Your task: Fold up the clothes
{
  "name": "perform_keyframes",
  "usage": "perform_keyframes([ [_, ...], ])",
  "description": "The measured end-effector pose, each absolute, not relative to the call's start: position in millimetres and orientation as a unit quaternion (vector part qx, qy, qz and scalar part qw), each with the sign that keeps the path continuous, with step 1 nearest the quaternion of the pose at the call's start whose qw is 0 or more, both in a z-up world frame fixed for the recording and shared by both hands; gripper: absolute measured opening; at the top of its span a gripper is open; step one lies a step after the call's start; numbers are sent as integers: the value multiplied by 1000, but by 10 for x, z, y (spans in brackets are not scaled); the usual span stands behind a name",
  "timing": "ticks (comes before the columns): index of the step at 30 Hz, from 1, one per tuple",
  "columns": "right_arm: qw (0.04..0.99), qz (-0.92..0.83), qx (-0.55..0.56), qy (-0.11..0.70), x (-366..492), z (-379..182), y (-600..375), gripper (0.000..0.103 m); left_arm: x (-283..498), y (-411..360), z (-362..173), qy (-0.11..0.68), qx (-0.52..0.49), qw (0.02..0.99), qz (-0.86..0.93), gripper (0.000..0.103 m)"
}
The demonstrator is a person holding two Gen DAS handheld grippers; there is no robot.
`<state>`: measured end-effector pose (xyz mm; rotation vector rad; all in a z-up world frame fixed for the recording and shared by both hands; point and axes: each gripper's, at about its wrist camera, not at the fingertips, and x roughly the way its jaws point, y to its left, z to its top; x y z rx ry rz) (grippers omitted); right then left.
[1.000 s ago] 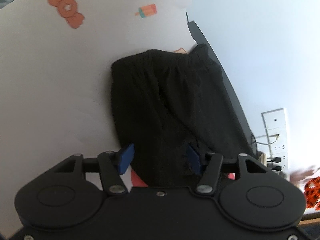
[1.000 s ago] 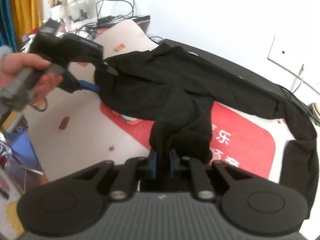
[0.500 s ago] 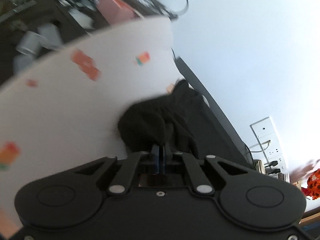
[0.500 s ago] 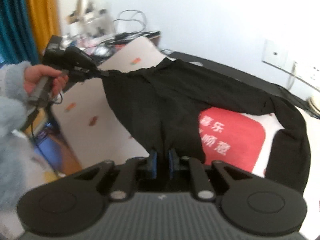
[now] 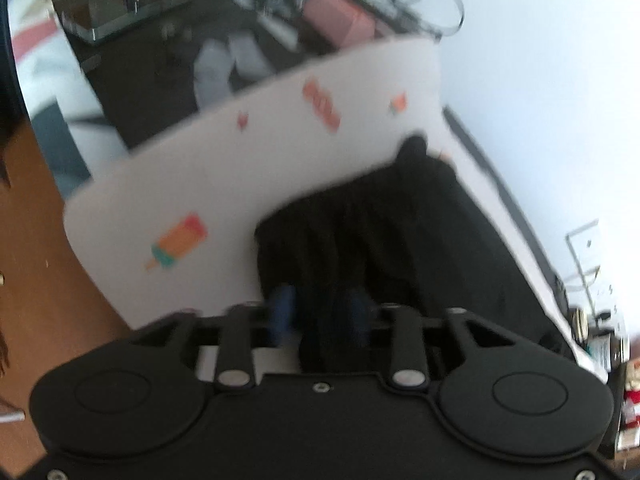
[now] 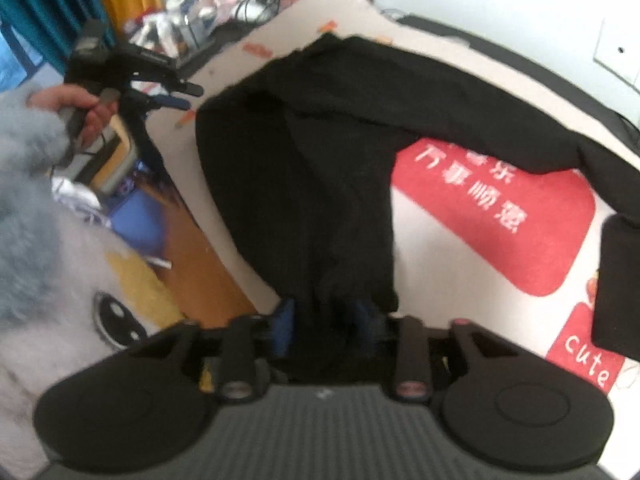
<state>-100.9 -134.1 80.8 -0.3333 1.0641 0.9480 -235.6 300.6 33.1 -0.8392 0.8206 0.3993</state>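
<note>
Right wrist view: black garment (image 6: 320,152) spread on the printed mat (image 6: 500,200), near hem running in between my right gripper (image 6: 324,320) jaws; these have just been opening, blue pads standing clear of the cloth, grip released. Left gripper (image 5: 320,312): jaws likewise just parted, cloth between, unpressed. Step, as I judge: laying down after a fold; next calls for withdrawing, then regrasping an edge.

Motion blur smears the desk clutter (image 5: 256,20); black garment (image 6: 616,280) runs offscreen.

Garment (image 6: 320,140) on mat (image 6: 460,248), L half.
</note>
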Motion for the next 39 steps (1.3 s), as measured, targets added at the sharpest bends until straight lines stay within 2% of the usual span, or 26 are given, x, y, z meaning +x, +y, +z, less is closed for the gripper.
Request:
perform_keyframes([
  [6, 809, 378, -96, 440, -806, 1220, -1831, 38, -1938, 2835, 667, 350, -370, 848, 148, 36],
  [9, 858, 291, -82, 416, -634, 1388, -2215, 44, -1654, 2570, 724, 348, -342, 865, 113, 36],
  [10, 874, 245, -71, 413, -545, 1405, -2383, 48, -1541, 2471, 711, 350, -331, 870, 105, 36],
  [14, 900, 91, -50, 423, -269, 1218, -2933, 49, -1159, 2032, 623, 381, -306, 870, 63, 36],
  [17, 895, 53, 3, 444, -99, 912, -3183, 40, -965, 1621, 586, 407, -267, 873, 22, 38],
  [21, 888, 28, 14, 460, 161, 521, -3204, 39, -743, 1342, 545, 427, -246, 870, 12, 38],
  [26, 873, 3, 66, 482, 550, 167, -3403, 38, -394, 1529, 465, 418, -220, 879, 70, 38],
  [30, 866, 46, 39, 497, 651, -23, -3350, 27, -204, 1809, 356, 425, -239, 864, 128, 36],
  [32, 865, 59, 8, 499, 713, -38, -3313, 16, -106, 1917, 329, 425, -258, 855, 147, 37],
  [33, 863, 63, -1, 501, 755, -36, -3313, 5, -44, 1941, 322, 425, -262, 853, 151, 41],
  [35, 860, 67, -24, 505, 847, 5, -3322, 4, 102, 1947, 288, 435, -272, 846, 145, 53],
  [39, 868, 27, -113, 482, 1076, 269, -3433, 4, 341, 1925, 192, 450, -289, 833, 145, 54],
])
